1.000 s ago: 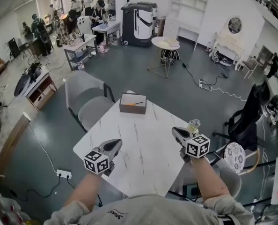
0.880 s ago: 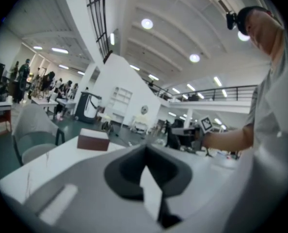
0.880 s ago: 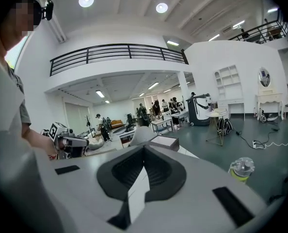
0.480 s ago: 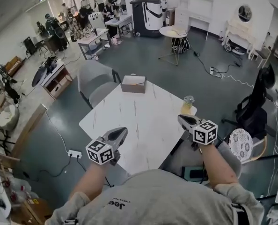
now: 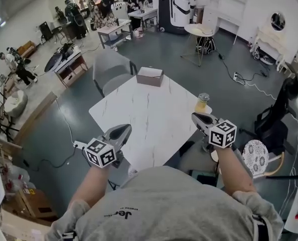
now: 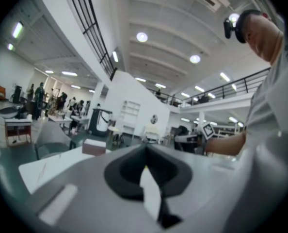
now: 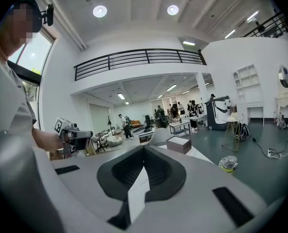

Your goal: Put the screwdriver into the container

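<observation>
No screwdriver shows anywhere on the white marbled surface [image 5: 149, 119]. If it lies in the brown box-like container [image 5: 150, 76] at upper centre of the head view, the wall hides it. The left hand-held gripper [image 5: 123, 130] and right hand-held gripper [image 5: 198, 118] hover lower in the frame, jaws pressed together on nothing. A lidded jar of yellow drink [image 5: 202, 103] stands just above the right one, so a careless swing could tip it off the edge.
</observation>
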Demonstrator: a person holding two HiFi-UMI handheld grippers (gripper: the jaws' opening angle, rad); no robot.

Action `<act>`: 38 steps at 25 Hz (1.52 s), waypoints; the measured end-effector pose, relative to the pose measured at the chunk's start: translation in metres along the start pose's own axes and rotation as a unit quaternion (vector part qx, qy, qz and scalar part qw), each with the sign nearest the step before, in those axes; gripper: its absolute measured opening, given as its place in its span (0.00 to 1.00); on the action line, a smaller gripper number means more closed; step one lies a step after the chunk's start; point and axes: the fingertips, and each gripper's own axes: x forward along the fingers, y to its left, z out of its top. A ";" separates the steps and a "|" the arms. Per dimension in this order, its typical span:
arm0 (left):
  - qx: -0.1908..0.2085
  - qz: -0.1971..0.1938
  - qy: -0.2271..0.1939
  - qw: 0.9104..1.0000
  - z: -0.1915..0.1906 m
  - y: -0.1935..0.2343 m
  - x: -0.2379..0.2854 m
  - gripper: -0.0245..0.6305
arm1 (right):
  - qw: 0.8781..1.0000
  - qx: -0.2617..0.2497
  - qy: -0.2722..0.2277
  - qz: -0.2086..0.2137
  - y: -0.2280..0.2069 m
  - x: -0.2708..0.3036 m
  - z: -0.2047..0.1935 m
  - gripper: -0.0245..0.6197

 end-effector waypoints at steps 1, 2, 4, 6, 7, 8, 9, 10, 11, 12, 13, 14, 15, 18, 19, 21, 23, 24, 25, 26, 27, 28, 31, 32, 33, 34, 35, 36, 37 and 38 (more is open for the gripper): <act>0.001 0.003 -0.002 1.000 0.002 -0.001 -0.005 0.04 | 1.000 -0.002 -0.001 0.004 0.004 -0.001 0.001 0.05; 0.002 0.005 -0.003 1.000 0.003 -0.001 -0.009 0.04 | 1.000 -0.005 -0.001 0.007 0.008 -0.001 0.002 0.05; 0.003 0.008 -0.007 1.000 0.006 0.000 -0.015 0.04 | 1.000 -0.007 0.000 0.011 0.015 -0.001 0.001 0.05; 0.003 0.008 -0.010 1.000 0.008 0.001 -0.021 0.04 | 1.000 -0.008 0.003 0.011 0.021 -0.001 -0.001 0.05; 0.003 0.007 -0.012 1.000 0.008 0.002 -0.024 0.04 | 1.000 -0.008 0.005 0.011 0.024 -0.001 -0.003 0.05; 0.003 0.005 -0.015 1.000 0.009 0.003 -0.026 0.04 | 1.000 -0.009 0.007 0.011 0.027 0.000 -0.004 0.05; 0.003 0.002 -0.017 1.000 0.009 0.005 -0.029 0.04 | 1.000 -0.009 0.008 0.010 0.030 0.000 -0.005 0.05; 0.003 -0.001 -0.018 1.000 0.010 0.007 -0.032 0.04 | 1.000 -0.009 0.008 0.008 0.034 0.001 -0.006 0.05; 0.004 -0.005 -0.019 1.000 0.011 0.010 -0.034 0.04 | 1.000 -0.009 0.007 0.005 0.038 0.002 -0.005 0.05; 0.005 -0.010 -0.021 1.000 0.013 0.014 -0.037 0.04 | 1.000 -0.008 0.005 0.001 0.041 0.004 -0.004 0.05; 0.007 -0.015 -0.022 1.000 0.016 0.019 -0.038 0.04 | 1.000 -0.008 0.002 -0.005 0.043 0.006 -0.002 0.05; 0.009 -0.020 -0.024 0.999 0.019 0.024 -0.040 0.04 | 1.000 -0.005 -0.003 -0.010 0.045 0.010 0.001 0.05; 0.011 -0.025 -0.025 0.999 0.022 0.030 -0.041 0.04 | 1.000 0.001 -0.008 -0.015 0.047 0.013 0.003 0.05; 0.014 -0.036 -0.023 0.999 0.028 0.045 -0.052 0.04 | 0.999 0.026 -0.025 -0.028 0.056 0.021 0.006 0.05; 0.015 -0.038 -0.022 0.999 0.029 0.050 -0.057 0.04 | 0.999 0.034 -0.028 -0.032 0.059 0.023 0.005 0.05; 0.016 -0.038 -0.023 0.999 0.030 0.061 -0.067 0.04 | 0.998 0.045 -0.031 -0.039 0.065 0.029 0.003 0.05; 0.009 -0.035 -0.028 0.999 0.030 0.071 -0.075 0.04 | 0.998 0.049 -0.028 -0.040 0.072 0.035 0.000 0.05; 0.006 -0.035 -0.031 0.999 0.030 0.075 -0.077 0.04 | 0.998 0.048 -0.026 -0.039 0.075 0.038 -0.001 0.05; 0.003 -0.035 -0.033 0.999 0.029 0.079 -0.079 0.04 | 0.998 0.044 -0.025 -0.037 0.078 0.042 0.000 0.05; 0.001 -0.035 -0.035 0.999 0.029 0.082 -0.080 0.04 | 0.998 0.041 -0.024 -0.037 0.081 0.044 0.001 0.05; -0.002 -0.036 -0.036 0.999 0.028 0.084 -0.081 0.04 | 0.998 0.038 -0.023 -0.037 0.082 0.047 0.003 0.05; -0.005 -0.037 -0.036 0.999 0.027 0.085 -0.082 0.04 | 0.998 0.037 -0.023 -0.038 0.083 0.049 0.005 0.05; -0.010 -0.042 -0.034 0.998 0.025 0.086 -0.082 0.04 | 0.998 0.037 -0.022 -0.040 0.086 0.052 0.008 0.05; -0.010 -0.044 -0.034 0.998 0.026 0.084 -0.081 0.04 | 0.998 0.038 -0.021 -0.040 0.086 0.052 0.008 0.05; -0.010 -0.046 -0.034 0.998 0.026 0.083 -0.079 0.04 | 0.998 0.038 -0.020 -0.040 0.086 0.052 0.008 0.05; -0.009 -0.047 -0.034 0.998 0.027 0.081 -0.078 0.04 | 0.998 0.038 -0.018 -0.040 0.085 0.051 0.007 0.05; -0.008 -0.047 -0.036 0.998 0.028 0.080 -0.077 0.04 | 0.998 0.039 -0.016 -0.040 0.084 0.051 0.006 0.05; -0.007 -0.047 -0.037 0.998 0.028 0.080 -0.076 0.04 | 0.998 0.039 -0.015 -0.041 0.083 0.050 0.005 0.05; -0.008 -0.047 -0.038 0.998 0.029 0.080 -0.076 0.04 | 0.998 0.039 -0.014 -0.042 0.082 0.050 0.005 0.05; -0.009 -0.046 -0.039 0.998 0.029 0.080 -0.077 0.04 | 0.998 0.039 -0.013 -0.043 0.081 0.049 0.005 0.05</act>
